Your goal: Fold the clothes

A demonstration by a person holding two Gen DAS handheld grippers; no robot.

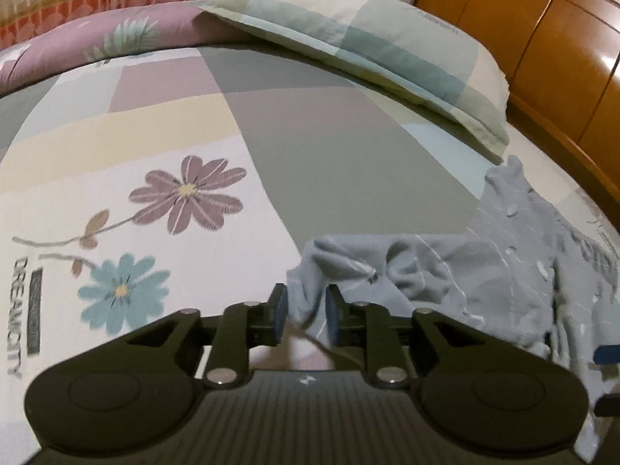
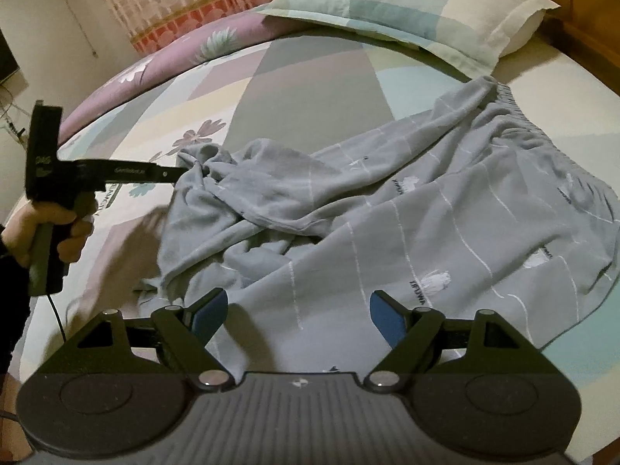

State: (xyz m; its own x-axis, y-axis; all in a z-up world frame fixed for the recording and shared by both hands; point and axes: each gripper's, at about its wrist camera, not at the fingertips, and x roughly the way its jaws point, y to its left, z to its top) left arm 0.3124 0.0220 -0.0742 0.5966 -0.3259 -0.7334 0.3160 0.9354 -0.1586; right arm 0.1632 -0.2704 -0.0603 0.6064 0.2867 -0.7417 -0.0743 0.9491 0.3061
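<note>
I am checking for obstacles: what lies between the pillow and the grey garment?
Only bare bedsheet between pillow and grey garment, in both wrist views; their nearest ends almost meet.

The left gripper is seen with its blue-padded jaws narrowly parted around a bunched edge of the grey garment, which is spread over the floral bedsheet below a checked pillow and wooden headboard.
</note>
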